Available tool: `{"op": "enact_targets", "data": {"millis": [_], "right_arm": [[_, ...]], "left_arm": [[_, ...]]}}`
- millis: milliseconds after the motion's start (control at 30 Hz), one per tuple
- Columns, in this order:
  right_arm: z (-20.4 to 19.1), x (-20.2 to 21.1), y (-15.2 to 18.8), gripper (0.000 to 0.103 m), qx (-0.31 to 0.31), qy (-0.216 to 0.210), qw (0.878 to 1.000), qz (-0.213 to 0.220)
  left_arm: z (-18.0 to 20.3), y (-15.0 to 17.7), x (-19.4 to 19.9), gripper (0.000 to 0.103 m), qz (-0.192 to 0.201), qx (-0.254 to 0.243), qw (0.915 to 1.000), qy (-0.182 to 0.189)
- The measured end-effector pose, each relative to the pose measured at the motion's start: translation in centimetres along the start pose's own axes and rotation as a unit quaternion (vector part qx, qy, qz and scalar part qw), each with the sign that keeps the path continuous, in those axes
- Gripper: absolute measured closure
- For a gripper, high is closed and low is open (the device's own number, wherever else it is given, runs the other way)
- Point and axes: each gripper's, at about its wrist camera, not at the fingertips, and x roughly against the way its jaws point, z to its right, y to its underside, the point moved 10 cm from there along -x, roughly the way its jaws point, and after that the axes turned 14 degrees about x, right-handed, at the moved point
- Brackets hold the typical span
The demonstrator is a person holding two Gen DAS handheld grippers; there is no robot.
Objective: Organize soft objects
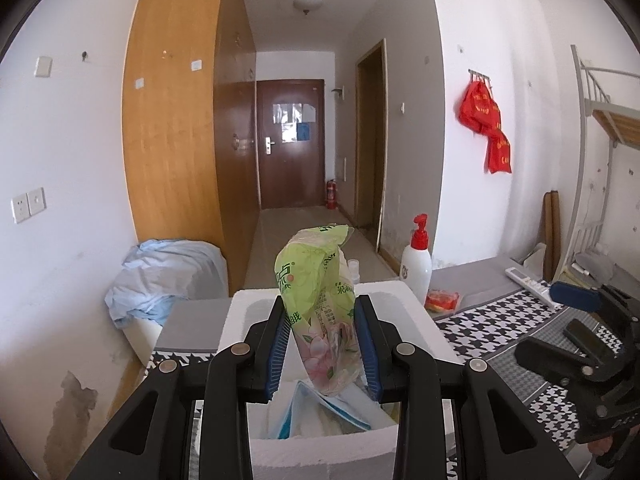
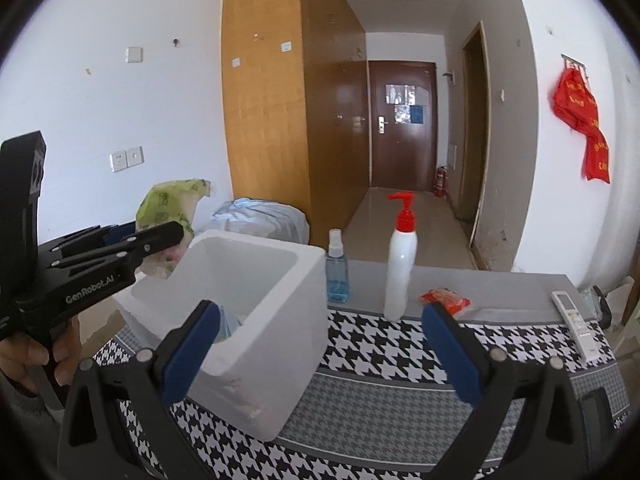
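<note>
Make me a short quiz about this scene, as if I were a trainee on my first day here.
1. True or false: the left hand-held gripper is shut on the soft green plastic tissue pack.
2. Multiple choice: the left hand-held gripper holds the pack above which thing? A) the white foam box B) the white remote control C) the crumpled red wrapper
3. Fill in: the tall white pump bottle has a ____ pump top.

Key: 1 true. 2 A. 3 red.
</note>
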Motion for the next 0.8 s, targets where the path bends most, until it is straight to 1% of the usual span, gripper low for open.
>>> {"op": "enact_targets", "data": {"millis": [300,400,467,500,533,633,667,733,800], "right_arm": [[1.4,0.4,1.0,0.001,-0.005,0.014,1.000,-0.008],[1.7,0.7,1.2,0.001,-0.005,0.017,1.000,-0.008],[1.9,0.8,1.3,0.001,-0.005,0.018,1.000,-0.008],[2.0,0.9,1.4,0.001,-0.005,0.020,1.000,-0.009],[2.1,1.0,1.5,0.001,-0.007,0.023,1.000,-0.010],[2.3,1.2,1.5,0.001,-0.009,0.023,1.000,-0.007],[2.4,1.3,1.5,0.001,-0.010,0.023,1.000,-0.006],[2.5,1.4,1.6,0.001,-0.011,0.023,1.000,-0.005],[2.6,1.5,1.6,0.001,-0.012,0.023,1.000,-0.003]], "left_arm": [[-0.2,0.6,-1.7,0.068,-0.017,0.003,0.9998,-0.012],[-0.1,0.7,-2.2,0.067,-0.024,0.003,0.9996,-0.017],[0.0,0.7,-2.5,0.063,-0.027,0.002,0.9994,-0.022],[0.1,0.8,-2.7,0.056,-0.028,0.001,0.9994,-0.023],[0.2,0.8,-2.8,0.045,-0.026,-0.001,0.9994,-0.023],[0.3,1.1,-2.8,0.029,-0.022,-0.009,0.9994,-0.026],[0.3,1.1,-2.7,0.026,-0.021,-0.009,0.9994,-0.027],[0.4,1.1,-2.5,0.013,-0.016,-0.008,0.9995,-0.027],[0.4,0.9,-2.1,0.007,-0.010,-0.005,0.9996,-0.026]]}}
